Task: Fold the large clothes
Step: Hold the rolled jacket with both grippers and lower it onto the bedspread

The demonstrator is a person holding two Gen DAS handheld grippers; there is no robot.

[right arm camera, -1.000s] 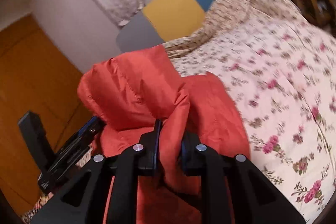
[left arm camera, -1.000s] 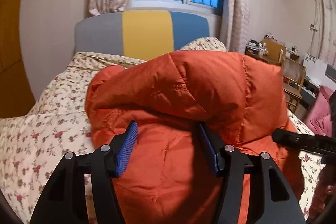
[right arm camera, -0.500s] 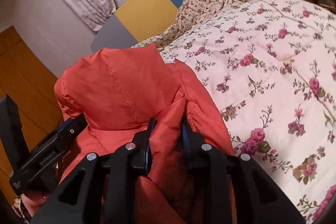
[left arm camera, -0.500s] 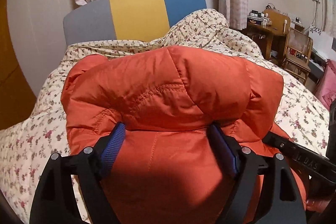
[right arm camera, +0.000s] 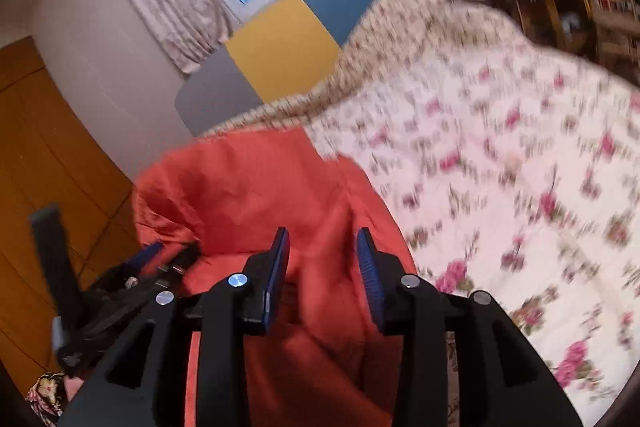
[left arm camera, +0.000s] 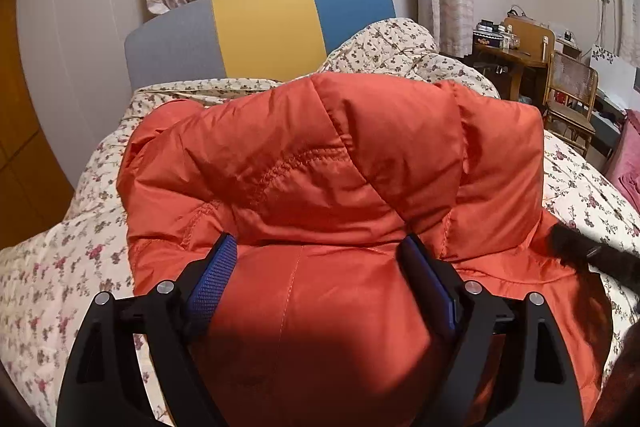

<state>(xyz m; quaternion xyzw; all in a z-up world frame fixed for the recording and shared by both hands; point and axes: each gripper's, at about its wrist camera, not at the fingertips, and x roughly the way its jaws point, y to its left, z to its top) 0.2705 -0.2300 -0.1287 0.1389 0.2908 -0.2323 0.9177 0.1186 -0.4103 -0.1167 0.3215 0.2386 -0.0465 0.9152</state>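
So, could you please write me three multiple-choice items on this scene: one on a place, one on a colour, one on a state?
1. Where does the orange down jacket lie?
A. On the floral quilt
B. On a chair
C. On the floor

2. What colour is the middle panel of the headboard?
A. Green
B. Yellow
C. Red

3. How is the right gripper?
A. Shut on the jacket
B. Out of view
C. Open

Answers: 1 A, quilt shows all around it; 2 B, yellow between grey and blue; 3 C, its pads stand apart over the fabric.

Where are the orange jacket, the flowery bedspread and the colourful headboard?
orange jacket (left arm camera: pixel 340 155): left wrist view, puffy folded-over top.
flowery bedspread (right arm camera: pixel 520 187): right wrist view, flat open stretch.
headboard (left arm camera: pixel 266 27): left wrist view, yellow middle panel.
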